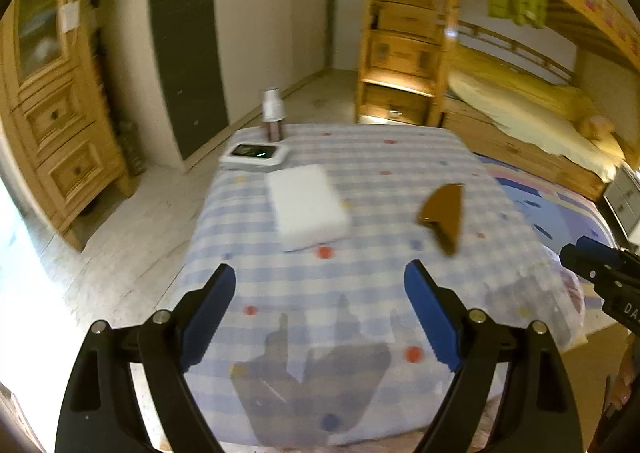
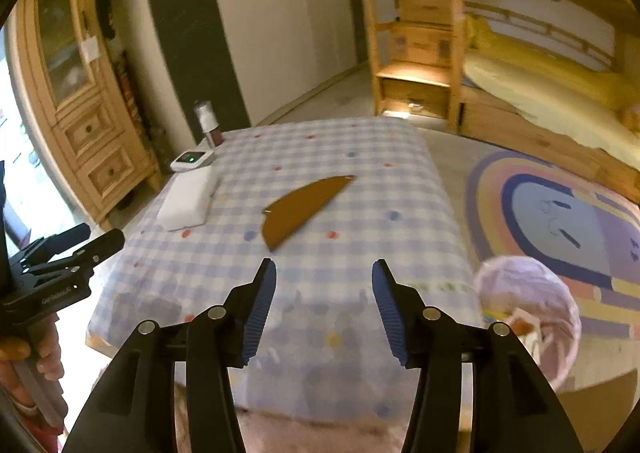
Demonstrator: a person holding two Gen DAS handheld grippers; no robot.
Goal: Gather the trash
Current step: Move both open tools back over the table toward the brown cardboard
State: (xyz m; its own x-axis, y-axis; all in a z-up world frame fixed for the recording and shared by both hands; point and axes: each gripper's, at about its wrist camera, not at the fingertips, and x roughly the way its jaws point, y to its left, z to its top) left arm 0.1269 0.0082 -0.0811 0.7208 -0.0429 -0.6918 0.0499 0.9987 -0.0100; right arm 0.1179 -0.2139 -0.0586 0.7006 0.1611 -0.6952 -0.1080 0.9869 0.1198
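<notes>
Brown scrap of card (image 2: 302,211) lying flat on the checked cloth (image 2: 360,157), about mid-table, curved edge toward the far side, pointed end toward the near edge. Nothing touching it. White block (image 2: 185,202) well off to its left, near the table's left edge; small white gadget with a green light (image 2: 191,159) just behind the block, and a capped bottle (image 2: 208,123) standing upright at the far left corner.

Right gripper (image 2: 324,301) hovering over the near part of the table, short of the scrap, fingers (image 2: 262,301) apart with only cloth showing between them. Left gripper (image 1: 320,317) likewise above the cloth, fingers (image 1: 210,317) spread wider, nothing held. From the left view, scrap (image 1: 442,217) ahead and to the right, white block (image 1: 306,205) ahead and slightly left. Shadows of the fingers falling on the cloth near the front edge.

Pale plastic bag (image 2: 528,309) sagging open beside the table's near right corner, a few scraps inside, hard to make out. Striped rug (image 2: 560,213) on the floor to the right. Wooden cabinet (image 2: 76,93) at left, wooden bunk bed (image 2: 540,93) at right, white doors with round holes (image 2: 288,13) at the back. Both views a little blurred.
</notes>
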